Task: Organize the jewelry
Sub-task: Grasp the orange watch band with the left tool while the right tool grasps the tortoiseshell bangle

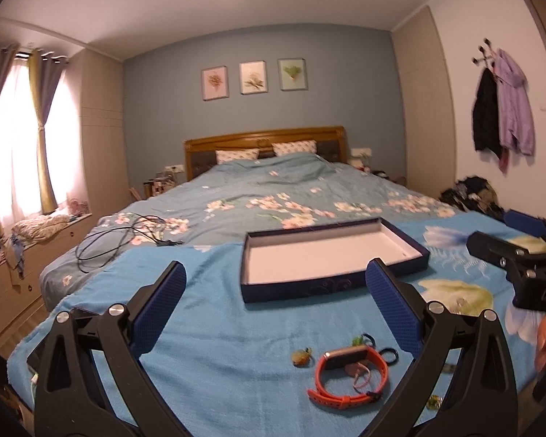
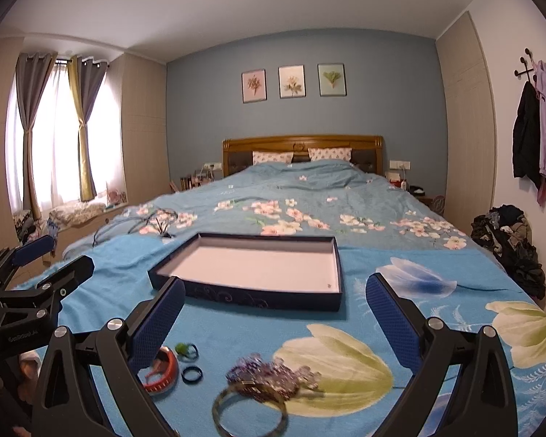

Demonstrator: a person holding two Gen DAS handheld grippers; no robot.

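An open dark-blue box (image 1: 331,286) with a white, bare floor lies on the blue flowered blanket; the right wrist view shows the same box (image 2: 262,296) ahead. Near me lie an orange watch band (image 1: 349,377), a small yellow-green charm (image 1: 302,357), a green-stoned ring (image 1: 364,338) and a black ring (image 1: 389,355). In the right wrist view a purple bead bracelet (image 2: 273,373), a metal bangle (image 2: 249,413), the black ring (image 2: 192,375), the green ring (image 2: 186,350) and the orange band (image 2: 162,373) lie between the fingers. My left gripper (image 1: 276,287) and right gripper (image 2: 275,300) both stand open above the blanket, holding nothing.
The blanket (image 1: 214,320) covers the foot of a large bed with a wooden headboard (image 1: 265,138). Black cables (image 1: 123,240) lie on the bedspread at the left. A pile of dark clothes (image 2: 509,244) sits by the right wall, and coats (image 2: 538,123) hang above it.
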